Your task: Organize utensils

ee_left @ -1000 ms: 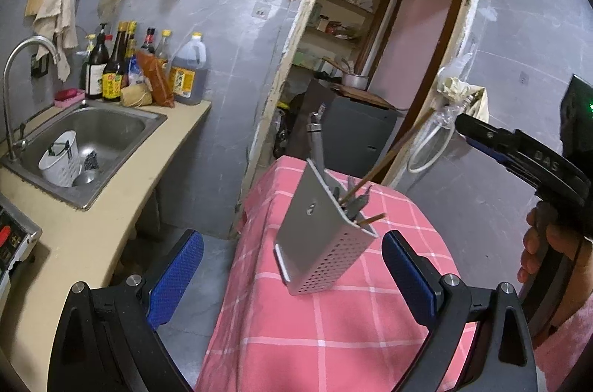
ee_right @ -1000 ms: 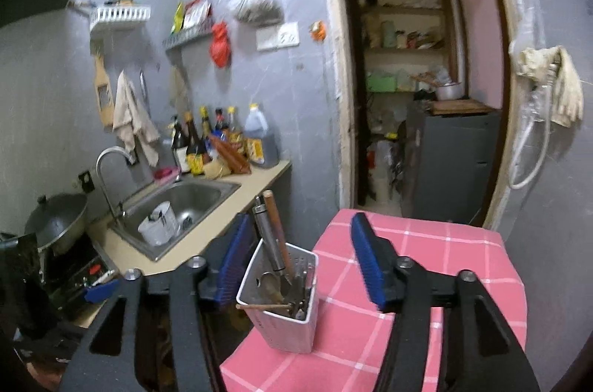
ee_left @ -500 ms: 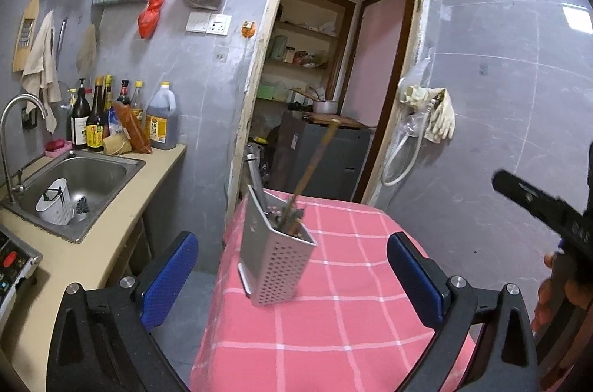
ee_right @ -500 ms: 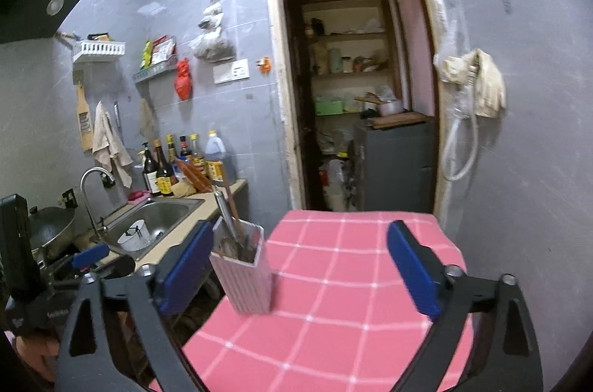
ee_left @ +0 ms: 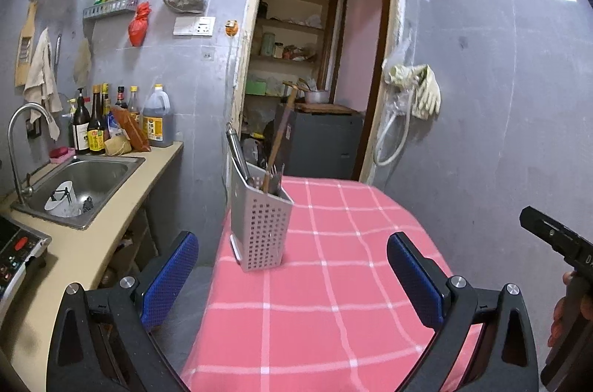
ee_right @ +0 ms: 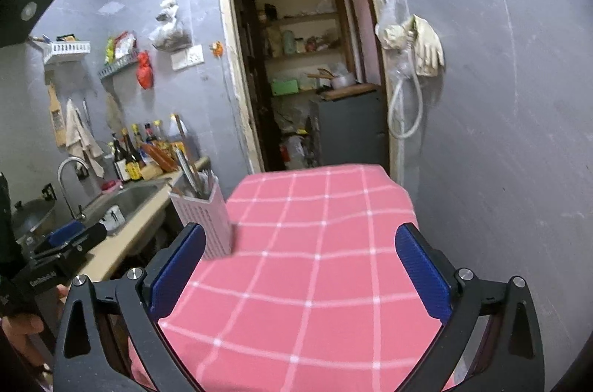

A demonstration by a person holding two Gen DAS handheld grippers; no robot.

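left wrist view first: the utensil holder (ee_left: 261, 229) stands upright on the pink checked cloth (ee_left: 333, 299), close to the cloth's left edge, on the side toward the sink (ee_left: 79, 184). a second ago it sat tilted in this view with a long wooden handle raked out to the right — now it reads square, the wooden handle (ee_left: 280, 140) and a metal handle (ee_left: 237, 151) poking up out of its top. the left gripper (ee_left: 292, 280) has its blue fingers (ee_left: 170, 277) spread wide, nothing between them, the holder well ahead of them and apart. at the right edge of this view the other tool and part of a hand (ee_left: 570, 314) show.

right wrist view: a second ago the fingers framed the holder closely, with the holder right between them. now the right gripper (ee_right: 300, 275) has pulled back from it and its jaws have just been opening — fingers (ee_right: 422, 275) fully wide, only bare cloth between them. the utensil holder (ee_right: 204, 221) sits just beyond the left finger, outside the gap, untouched, at the cloth's edge nearest the sink (ee_right: 126, 199). it looks a little blurred, so the contents are hard to count.

what it means: i'd call this a release — the holder looks placed and loaded, both tools free, and no loose utensils show on the cloth, so the tidy-up looks near done.
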